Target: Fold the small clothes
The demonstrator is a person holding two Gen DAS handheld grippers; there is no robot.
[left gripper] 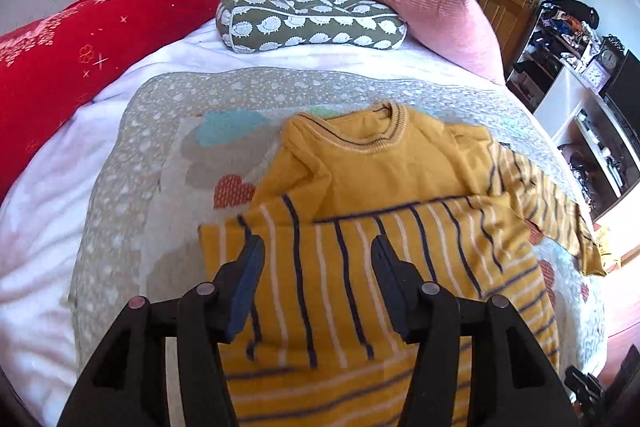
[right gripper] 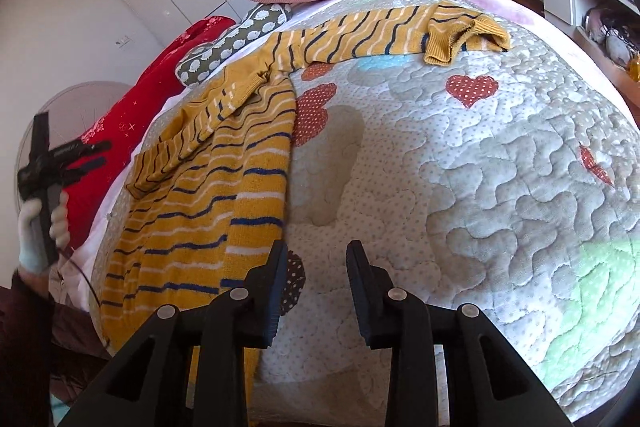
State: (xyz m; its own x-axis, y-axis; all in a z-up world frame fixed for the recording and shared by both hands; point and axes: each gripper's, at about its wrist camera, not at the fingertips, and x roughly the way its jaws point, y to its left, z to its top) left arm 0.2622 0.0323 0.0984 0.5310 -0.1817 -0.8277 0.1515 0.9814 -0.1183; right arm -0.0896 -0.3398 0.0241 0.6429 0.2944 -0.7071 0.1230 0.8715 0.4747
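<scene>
On the bed's quilt (right gripper: 500, 155) lies the mustard striped garment (left gripper: 384, 187), one side seemingly folded over, the far sleeve spread. Left gripper (left gripper: 318, 267) hovers half-open and empty above it; right gripper (right gripper: 317, 279) is open, holding nothing.

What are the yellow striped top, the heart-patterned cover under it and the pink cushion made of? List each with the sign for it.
Yellow striped top: soft knit, probably cotton jersey; ribbed neckband and cuff, limp folds, matte.
Heart-patterned cover: quilted padded fabric; wavy stitching puffs the surface, printed dots and hearts, matte.
Pink cushion: looks like fine corduroy or ribbed weave; thin parallel ridges, stuffed plump. Exact fibre cannot be told.
</scene>
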